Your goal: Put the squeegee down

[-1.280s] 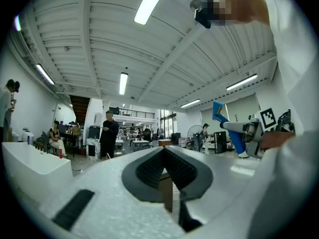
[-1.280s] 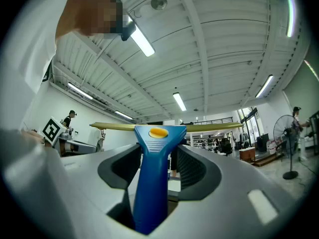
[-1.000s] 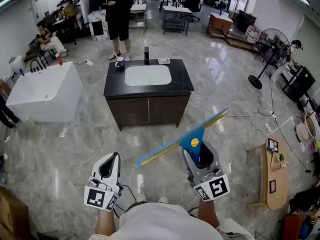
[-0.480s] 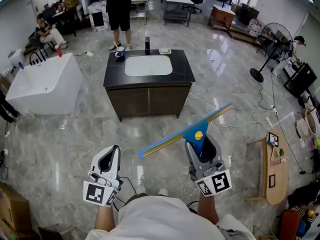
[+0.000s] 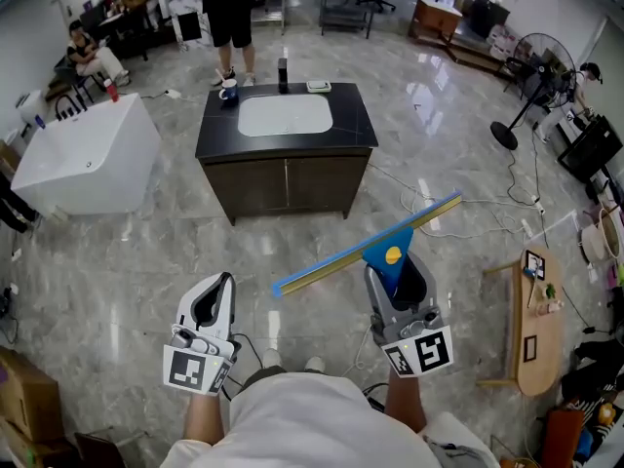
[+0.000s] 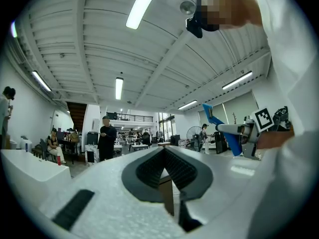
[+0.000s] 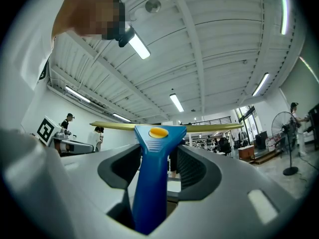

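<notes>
The squeegee [image 5: 388, 257] has a blue handle with a yellow button and a long yellow-edged blade that slants from lower left to upper right, held in the air over the marble floor. My right gripper [image 5: 397, 283] is shut on its handle; in the right gripper view the handle [image 7: 151, 173] stands upright between the jaws, with the blade [image 7: 169, 127] crosswise above. My left gripper [image 5: 221, 287] hangs at the lower left, shut with nothing in it [image 6: 167, 156]. The left gripper view also shows the squeegee [image 6: 218, 126] off to the right.
A dark vanity cabinet [image 5: 283, 198] with a white sink [image 5: 286, 115], a mug [image 5: 227, 92] and a black bottle [image 5: 283, 74] stands ahead. A white bathtub [image 5: 83, 164] is at the left, a wooden table [image 5: 541, 334] at the right. Cables cross the floor. A person [image 5: 231, 8] stands behind the cabinet.
The cabinet has drifted slightly up in the head view. The squeegee stays gripped and sits a little higher and further right. The left gripper has hardly moved.
</notes>
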The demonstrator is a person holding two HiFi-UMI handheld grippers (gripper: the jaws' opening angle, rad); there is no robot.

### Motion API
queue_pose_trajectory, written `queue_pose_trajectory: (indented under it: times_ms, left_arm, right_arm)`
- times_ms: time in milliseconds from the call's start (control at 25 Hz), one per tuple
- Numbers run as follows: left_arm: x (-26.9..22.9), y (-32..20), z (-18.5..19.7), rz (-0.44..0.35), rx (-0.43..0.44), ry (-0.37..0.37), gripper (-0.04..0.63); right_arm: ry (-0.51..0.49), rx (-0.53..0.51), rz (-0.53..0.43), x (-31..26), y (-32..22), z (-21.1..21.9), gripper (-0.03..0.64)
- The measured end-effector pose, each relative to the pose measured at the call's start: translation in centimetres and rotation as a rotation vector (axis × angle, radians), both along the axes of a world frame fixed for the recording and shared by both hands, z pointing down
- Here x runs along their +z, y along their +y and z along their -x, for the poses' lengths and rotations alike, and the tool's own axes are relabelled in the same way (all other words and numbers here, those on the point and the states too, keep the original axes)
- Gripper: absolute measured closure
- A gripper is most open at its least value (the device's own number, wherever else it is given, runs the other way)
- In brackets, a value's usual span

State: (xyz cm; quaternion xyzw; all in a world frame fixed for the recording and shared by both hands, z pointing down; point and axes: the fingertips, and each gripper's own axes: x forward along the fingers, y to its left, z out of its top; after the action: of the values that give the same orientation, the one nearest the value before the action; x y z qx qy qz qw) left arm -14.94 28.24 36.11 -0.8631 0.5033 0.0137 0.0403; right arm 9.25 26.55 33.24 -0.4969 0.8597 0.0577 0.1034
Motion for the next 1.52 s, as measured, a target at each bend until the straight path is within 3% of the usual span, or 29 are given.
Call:
queue_pose_trajectory:
  times_ms: [320, 600, 960, 1240, 1520]
  left_arm:
    - [1.4, -1.8, -3.1, 0.020, -0.053, 0.010, 0.591]
    - [1.8, -6.5, -2.9, 0.025, -0.055, 0.036, 0.591]
    - [4.2, -22.9, 1.8, 0.037, -0.003, 0.047, 0.591]
    - [2.5, -36.7, 6.7, 0.031, 0.052, 0.041, 0.591]
    - [1.6, -44.5, 8.1, 0.038, 0.059, 0.063, 0.591]
  right_arm:
    - [-0.014, -0.047, 0.029, 1.8, -2.2, -3.0, 0.377]
    - [-0.015, -0.064, 0.022, 2.2, -6.7, -3.1, 0.379]
    - [0.025, -0.033, 0.033, 3.2, -21.2, 2.2, 0.379]
    - [0.036, -0.008, 0.002, 0.4, -34.5, 8.2, 0.379]
    - [0.060, -0.016, 0.060, 1.9, -42.4, 10.0, 0.379]
